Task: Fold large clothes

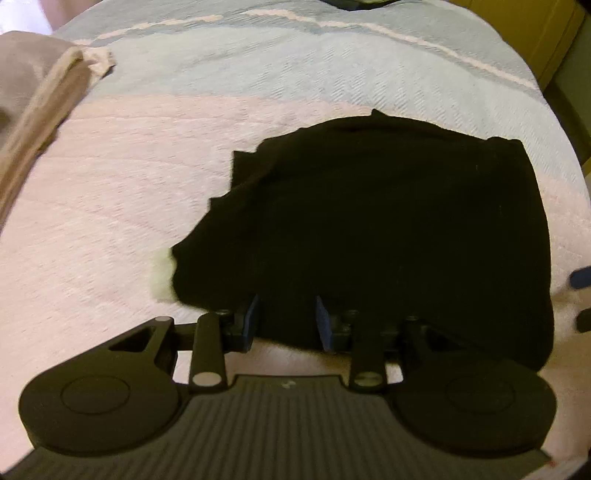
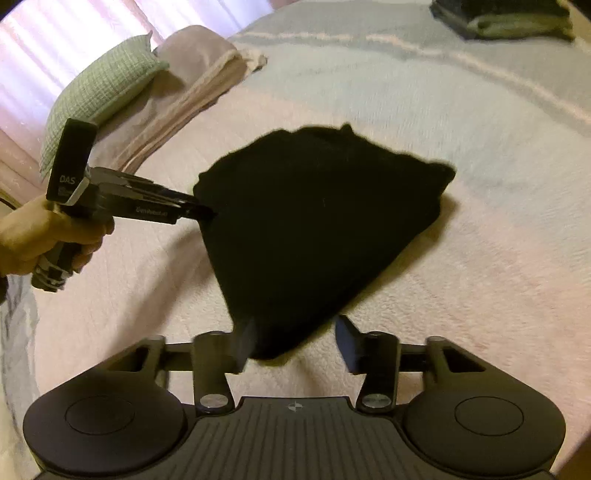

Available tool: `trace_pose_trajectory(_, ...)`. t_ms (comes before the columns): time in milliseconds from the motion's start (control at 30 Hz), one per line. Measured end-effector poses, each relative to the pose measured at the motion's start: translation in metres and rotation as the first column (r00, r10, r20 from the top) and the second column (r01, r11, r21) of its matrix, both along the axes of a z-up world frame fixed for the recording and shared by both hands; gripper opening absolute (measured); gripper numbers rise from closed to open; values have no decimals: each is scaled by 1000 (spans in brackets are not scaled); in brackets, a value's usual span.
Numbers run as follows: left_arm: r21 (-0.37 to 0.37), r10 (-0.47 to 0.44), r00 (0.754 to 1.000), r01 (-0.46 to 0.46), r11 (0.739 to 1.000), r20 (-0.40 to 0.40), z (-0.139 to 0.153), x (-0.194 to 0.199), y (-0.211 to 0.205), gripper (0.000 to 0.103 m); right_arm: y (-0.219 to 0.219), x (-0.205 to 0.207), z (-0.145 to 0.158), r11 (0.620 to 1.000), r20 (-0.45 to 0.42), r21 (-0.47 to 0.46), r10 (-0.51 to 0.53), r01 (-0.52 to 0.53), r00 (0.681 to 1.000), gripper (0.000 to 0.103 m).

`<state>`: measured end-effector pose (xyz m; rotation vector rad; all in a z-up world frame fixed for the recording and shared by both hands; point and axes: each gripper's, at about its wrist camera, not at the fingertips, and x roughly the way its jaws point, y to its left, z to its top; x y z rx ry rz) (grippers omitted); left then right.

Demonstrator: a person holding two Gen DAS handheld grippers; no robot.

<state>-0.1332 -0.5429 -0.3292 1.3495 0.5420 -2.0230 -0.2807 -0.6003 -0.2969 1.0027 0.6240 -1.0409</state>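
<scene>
A black garment (image 1: 388, 229) (image 2: 314, 229) lies folded into a thick bundle on the bed cover (image 2: 461, 266). My left gripper (image 1: 286, 319) has its blue pads on either side of a thick fold at the garment's near edge and looks shut on it. In the right wrist view the left gripper (image 2: 205, 214), held by a hand (image 2: 44, 236), bites into the garment's left corner. My right gripper (image 2: 295, 339) is open. The garment's near corner hangs between its fingers, against the left finger (image 2: 245, 339).
Folded beige blankets (image 2: 192, 85) (image 1: 37, 92) and a green checked pillow (image 2: 99, 88) lie at the far left of the bed. A stack of dark folded clothes (image 2: 509, 18) sits at the far right. Pink and pale blue cover surrounds the garment.
</scene>
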Motion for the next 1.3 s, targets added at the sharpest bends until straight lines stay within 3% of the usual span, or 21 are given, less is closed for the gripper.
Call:
trace_pose_trajectory(300,-11,4,1000,-4,1000,6,41,16,28,27,25,44,52,997,-123,-63,27,-35,992,53)
trace_pose_trajectory(533,-22,-37,999,37,999,-7,51,23,49,28,38,81,60,984,-238,-100,123,-150,963,54)
trace_pose_trajectory(633,-38,-77,997,77,996,5,47,25,57,33,38,102,47,967,-354,-101,186,-235,917,57)
trace_pose_trajectory(700,-86,-132,991,134,987,20,44,29,63,41,34,121,28,940,-441,-96,255,-327,861,58)
trace_pose_trajectory(733,-123,-173,985,174,977,21,41,31,66,49,32,132,15,920,-496,-87,292,-381,818,58)
trace_pose_trajectory(833,-239,-326,941,339,910,92,25,38,81,60,24,158,-27,870,-610,-58,358,-490,707,58)
trace_pose_trajectory(933,-290,-464,869,494,820,170,2,44,92,69,14,175,-73,837,-720,-23,365,-546,590,58)
trace_pose_trajectory(1067,-364,-590,758,652,665,278,-23,44,105,79,10,181,-112,766,-849,-11,332,-643,411,58)
trace_pose_trajectory(1100,-382,-612,733,678,628,296,-27,42,107,84,10,178,-115,747,-854,-7,342,-664,393,58)
trace_pose_trajectory(1167,-418,-653,679,729,543,335,-33,37,111,88,6,163,-106,745,-825,-24,362,-666,434,46)
trace_pose_trajectory(1200,-426,-672,645,757,495,365,-36,32,112,89,5,155,-99,745,-810,-33,370,-666,454,35)
trace_pose_trajectory(1300,-433,-707,561,816,383,431,-44,19,114,89,0,126,-63,756,-757,-73,383,-650,530,31)
